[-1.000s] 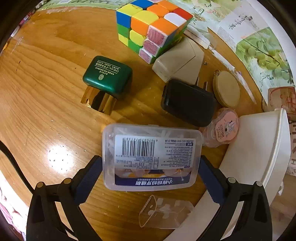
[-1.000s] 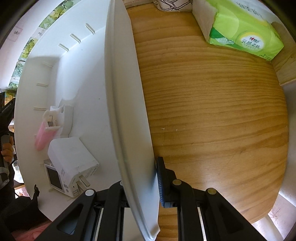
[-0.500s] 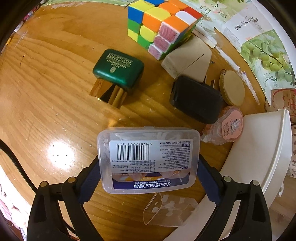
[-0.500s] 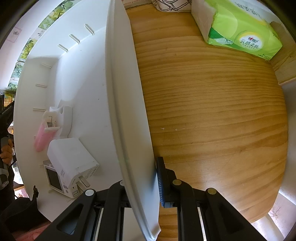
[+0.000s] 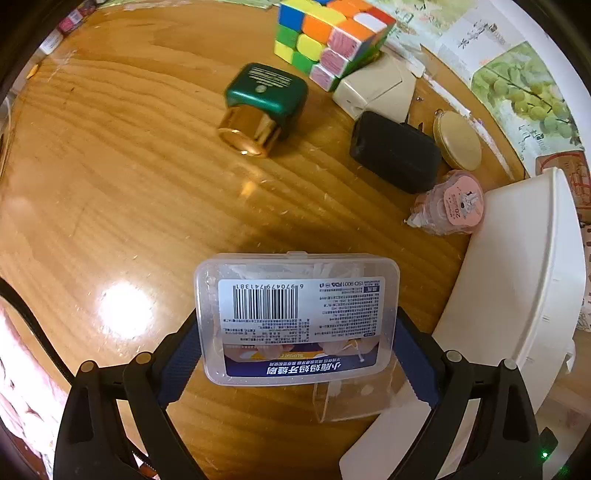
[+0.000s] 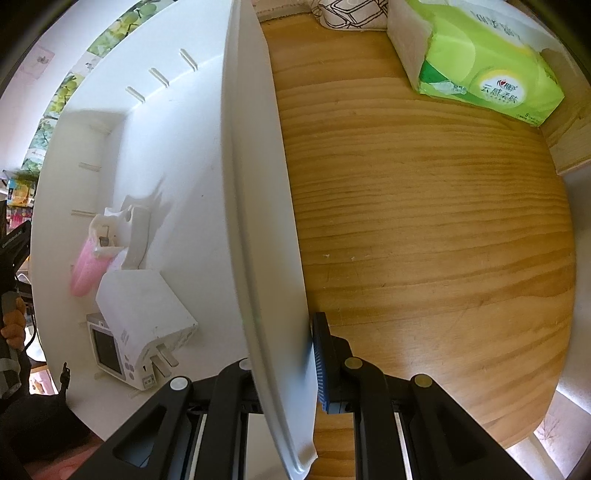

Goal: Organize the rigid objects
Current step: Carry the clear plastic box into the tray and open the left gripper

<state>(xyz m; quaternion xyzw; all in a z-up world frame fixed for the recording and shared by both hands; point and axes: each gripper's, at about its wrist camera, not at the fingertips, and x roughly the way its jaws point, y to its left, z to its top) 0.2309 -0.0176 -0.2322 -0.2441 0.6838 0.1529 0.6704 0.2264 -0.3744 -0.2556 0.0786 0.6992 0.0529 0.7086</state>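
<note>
Our left tongs (image 5: 295,354) pinch a clear plastic box (image 5: 297,317) by its two short ends, the label and barcode facing us, the box lifted above the wooden table (image 5: 129,203). A second ago the blue pads stood just outside the box, which lay on the wood; now they press on it, and it sits closer to us with its shadow falling on the table beyond it. A small clear lid (image 5: 351,398) lies on the table below the box. Beyond the box, toward the top of the view, sit a green bottle with a gold cap (image 5: 264,107), a black charger (image 5: 397,153), a round tan tin (image 5: 460,140), a pink tape dispenser (image 5: 454,208), a beige carton (image 5: 376,90) and a colour cube (image 5: 332,33); all have slid toward the top right since the earlier frame. Right of the box stands the white bin (image 5: 524,266).

Our right tongs (image 6: 284,363) are pressed together on the bin's wall (image 6: 258,221), unchanged. Inside the bin lie a white charger (image 6: 142,306), a small white device with a screen (image 6: 110,350) and a pink-and-white item (image 6: 98,254). Outside the bin, on the wood, lies a green tissue pack (image 6: 484,62).
</note>
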